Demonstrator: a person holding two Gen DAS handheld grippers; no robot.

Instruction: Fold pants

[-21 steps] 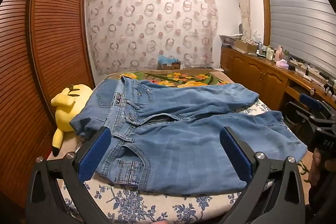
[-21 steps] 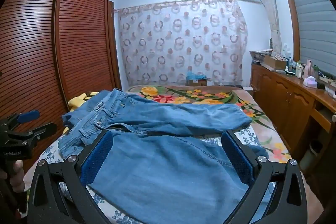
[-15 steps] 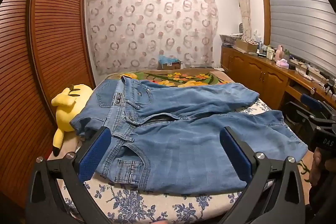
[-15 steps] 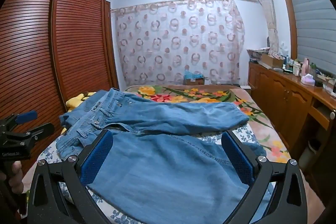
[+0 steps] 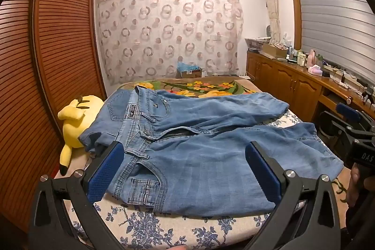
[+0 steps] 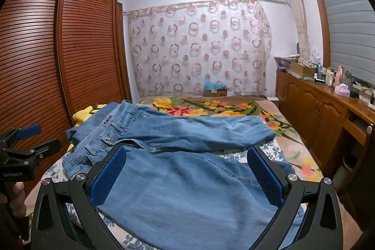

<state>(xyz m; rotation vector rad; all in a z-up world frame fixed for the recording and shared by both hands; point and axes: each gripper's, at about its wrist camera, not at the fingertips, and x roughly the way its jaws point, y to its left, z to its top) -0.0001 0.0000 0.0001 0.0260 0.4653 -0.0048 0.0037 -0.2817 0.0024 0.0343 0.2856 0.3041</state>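
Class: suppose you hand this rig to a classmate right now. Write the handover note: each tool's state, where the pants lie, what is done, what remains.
Left tool: open, holding nothing, above the waistband end.
Right tool: open, holding nothing, above the near leg.
Pants: spread flat on the bed, waist toward the yellow plush toy, legs apart and running to the right, fly open.
Done: pants laid out; no fold visible.
Left: grip waistband and hem, bring one leg over the other, then fold along the length.
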